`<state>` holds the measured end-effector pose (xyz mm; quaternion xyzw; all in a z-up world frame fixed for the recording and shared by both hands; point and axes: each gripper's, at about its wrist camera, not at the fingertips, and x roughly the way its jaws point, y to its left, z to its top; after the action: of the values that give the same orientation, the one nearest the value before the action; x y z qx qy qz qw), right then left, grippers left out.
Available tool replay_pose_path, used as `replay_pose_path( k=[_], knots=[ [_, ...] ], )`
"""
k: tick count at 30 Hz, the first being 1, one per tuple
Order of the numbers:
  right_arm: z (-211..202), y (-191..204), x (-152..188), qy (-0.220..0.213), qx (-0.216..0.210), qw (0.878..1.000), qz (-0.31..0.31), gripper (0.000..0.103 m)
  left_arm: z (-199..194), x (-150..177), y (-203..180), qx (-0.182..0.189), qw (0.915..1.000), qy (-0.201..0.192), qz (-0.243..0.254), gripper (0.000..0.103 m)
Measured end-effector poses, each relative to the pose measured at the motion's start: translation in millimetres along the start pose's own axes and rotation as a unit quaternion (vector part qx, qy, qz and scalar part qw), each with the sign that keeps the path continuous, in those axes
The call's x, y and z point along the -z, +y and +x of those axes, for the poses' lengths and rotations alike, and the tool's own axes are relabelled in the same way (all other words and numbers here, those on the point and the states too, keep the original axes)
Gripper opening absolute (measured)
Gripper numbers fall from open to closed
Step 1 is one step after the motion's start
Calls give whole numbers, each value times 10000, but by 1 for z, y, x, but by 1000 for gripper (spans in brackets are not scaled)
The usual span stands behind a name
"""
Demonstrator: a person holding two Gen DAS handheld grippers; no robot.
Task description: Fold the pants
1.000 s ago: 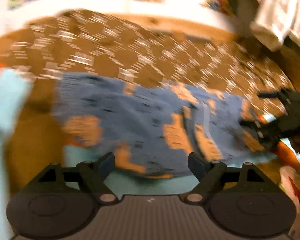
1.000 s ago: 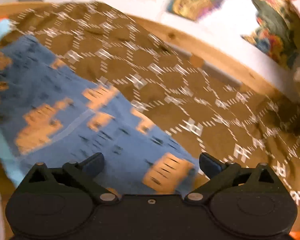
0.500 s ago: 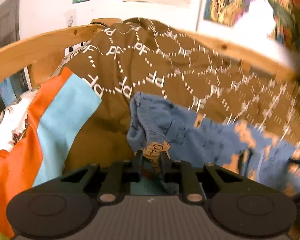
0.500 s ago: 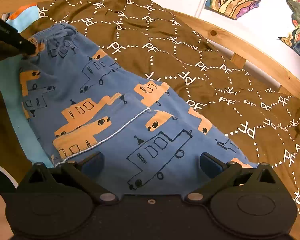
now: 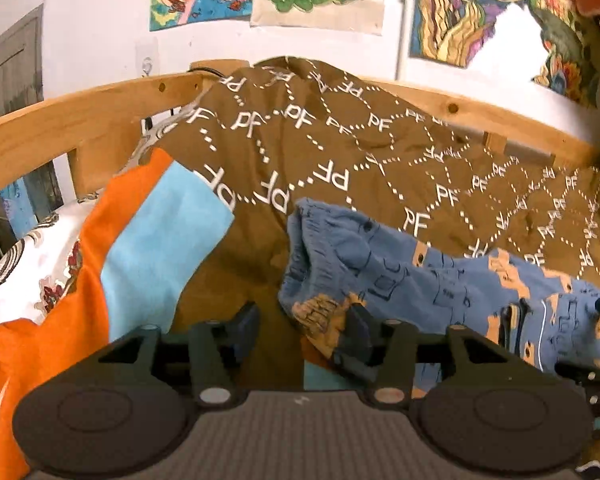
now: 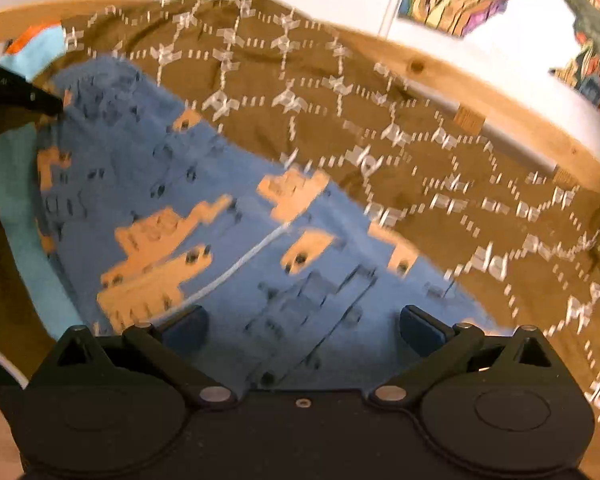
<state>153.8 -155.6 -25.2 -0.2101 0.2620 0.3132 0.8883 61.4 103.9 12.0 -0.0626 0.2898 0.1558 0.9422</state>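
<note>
Left wrist view: left gripper (image 5: pixel 302 322) fingers part-spread and opening; bunched corner of blue pants (image 5: pixel 380 268) between them, against right finger only, left finger clear.
Pants location: spread on brown bedspread (image 5: pixel 300 140).
Right wrist view: right gripper (image 6: pixel 302 326) fingers wide, over pants (image 6: pixel 204 208), gripping nothing.

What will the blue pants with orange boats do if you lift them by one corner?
The pants would probably flop and droop, since their bunched end already crumples in soft folds. They look light, thin cloth lying flat on the brown blanket. They likely won't slide much: fabric on fabric tends to cling.
</note>
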Motion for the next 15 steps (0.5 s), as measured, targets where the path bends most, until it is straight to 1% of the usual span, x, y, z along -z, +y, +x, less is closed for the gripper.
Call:
replay_pose_path(
  k=[1, 3, 5, 6, 7, 9, 11, 12, 14, 15],
  knots=[
    [0, -2, -5, -65, -8, 10000, -15, 102, 2, -2, 1, -16, 10000, 11, -29, 60],
    [6, -7, -21, -154, 23, 9998, -141, 102, 6, -3, 5, 22, 9999, 48, -136, 61],
    [16, -10, -38, -221, -25, 9995, -233, 100, 9, -7, 10, 159, 9996, 28, -220, 61],
    [23, -13, -48, -242, -172, 9993, -243, 97, 10, -7, 13, 235, 9994, 38, -268, 61],
    [32, -16, -57, -250, -366, 9988, -224, 92, 12, -8, 16, 321, 9989, 59, -346, 61],
    [51, -24, -75, -181, -940, 9954, -93, 89, 16, -10, 22, 529, 9974, 106, -468, 60],
    [69, -29, -90, -80, -1385, 9903, 8, 85, 19, -11, 26, 646, 9963, 181, -545, 56],
    [78, -30, -98, -29, -1529, 9882, -8, 84, 20, -12, 28, 703, 9957, 204, -563, 52],
    [93, -29, -112, 83, -1686, 9855, -188, 81, 23, -12, 31, 784, 9950, 273, -562, 46],
    [99, -29, -118, 155, -1771, 9837, -288, 79, 24, -12, 32, 823, 9946, 313, -558, 41]
  ],
)
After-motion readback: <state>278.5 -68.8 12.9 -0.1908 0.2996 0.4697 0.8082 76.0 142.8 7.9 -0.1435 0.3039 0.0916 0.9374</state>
